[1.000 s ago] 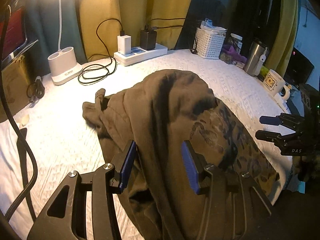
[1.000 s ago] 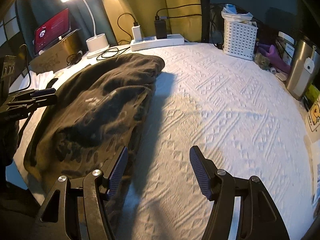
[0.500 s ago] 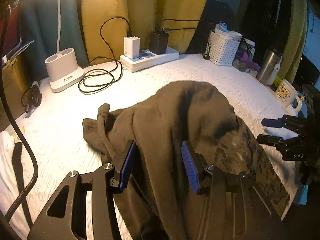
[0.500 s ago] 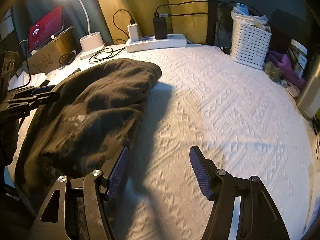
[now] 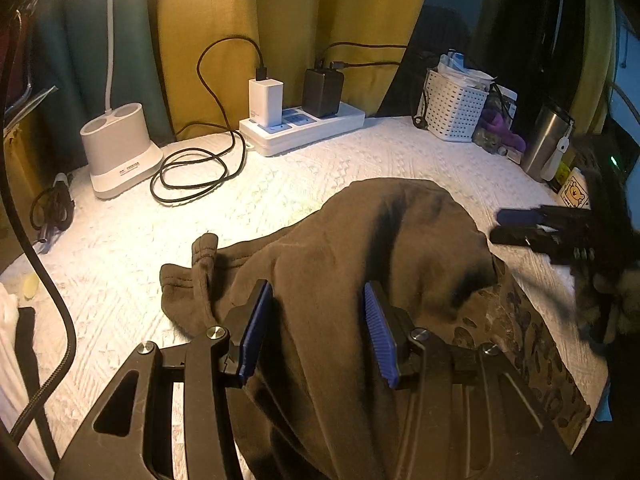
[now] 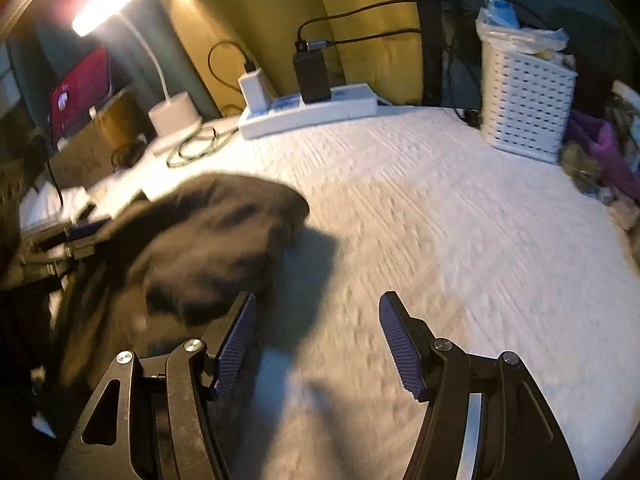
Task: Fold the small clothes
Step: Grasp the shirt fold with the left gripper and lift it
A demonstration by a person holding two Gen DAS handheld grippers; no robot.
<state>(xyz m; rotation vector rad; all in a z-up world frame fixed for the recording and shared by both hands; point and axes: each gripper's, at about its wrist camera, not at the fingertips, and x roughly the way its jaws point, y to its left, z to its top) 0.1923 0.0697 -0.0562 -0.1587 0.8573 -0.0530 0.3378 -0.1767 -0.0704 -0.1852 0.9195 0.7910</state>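
while the brown garment (image 5: pixel 360 264) is lying bunched on the white bedspread (image 5: pixel 280 184), the left gripper (image 5: pixel 316 332) is hanging over it, jaws apart, apparently pinching nothing. at its 3 o'clock the right gripper (image 6: pixel 316 340) is standing open over bare bedspread, garment at its 10 o'clock.

One garment (image 5: pixel 360 264), two chargers (image 5: pixel 266 102).

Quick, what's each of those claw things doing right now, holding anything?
Left gripper: open, above the brown garment, gripping nothing.
Right gripper: open, over the white cloth, holding nothing.
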